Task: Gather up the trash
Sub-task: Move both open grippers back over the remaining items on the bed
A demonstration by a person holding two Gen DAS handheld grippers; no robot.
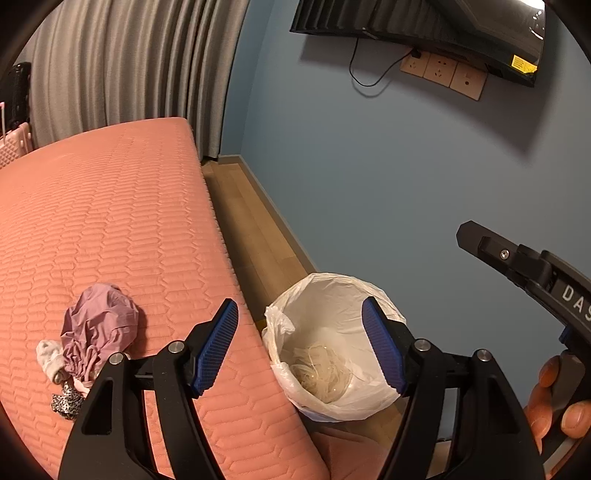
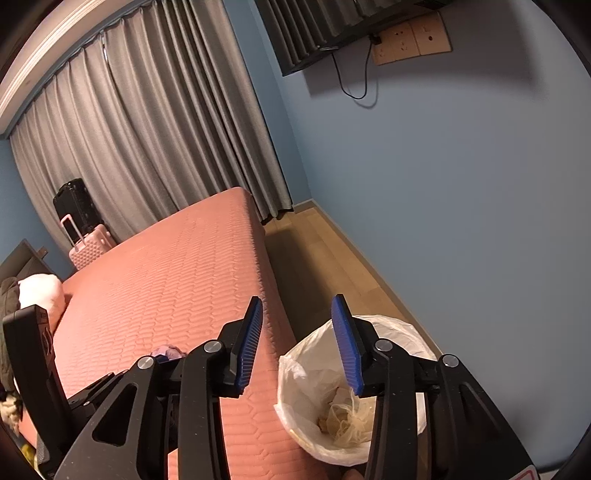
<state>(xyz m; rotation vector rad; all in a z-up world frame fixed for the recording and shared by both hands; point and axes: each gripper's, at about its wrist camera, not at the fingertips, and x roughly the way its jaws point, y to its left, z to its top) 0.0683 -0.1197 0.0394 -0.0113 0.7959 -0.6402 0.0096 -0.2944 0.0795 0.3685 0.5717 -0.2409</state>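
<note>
Left gripper (image 1: 300, 345) open, blue pads (image 1: 216, 345) apart, nothing between them, held above the edge of the pink quilted mattress (image 1: 122, 221) and the trash bin (image 1: 334, 347). Right gripper (image 2: 297, 343) also open, empty gap between its blue pads (image 2: 347, 345), poised over the gap between mattress edge and bin. Bin stands on the wood floor (image 1: 255, 236) just beside the mattress, lined with a white plastic bag (image 2: 306, 373); crumpled pale netting-like trash (image 2: 347, 421) lies at its bottom. On the mattress, near its edge: bunched purple cloth (image 1: 98, 326), with a small white sock-like piece (image 1: 50, 358) and a leopard-print item (image 1: 66, 400) touching it. A hand (image 1: 554, 398) shows at the right edge of the left wrist view, gripping the other tool's handle. Background: grey curtains (image 2: 147, 147), blue wall (image 1: 388, 177), wall-mounted TV (image 1: 461, 29) with sockets under it, black suitcase (image 2: 74, 203) and pink suitcase (image 2: 90, 243) beyond the mattress
</note>
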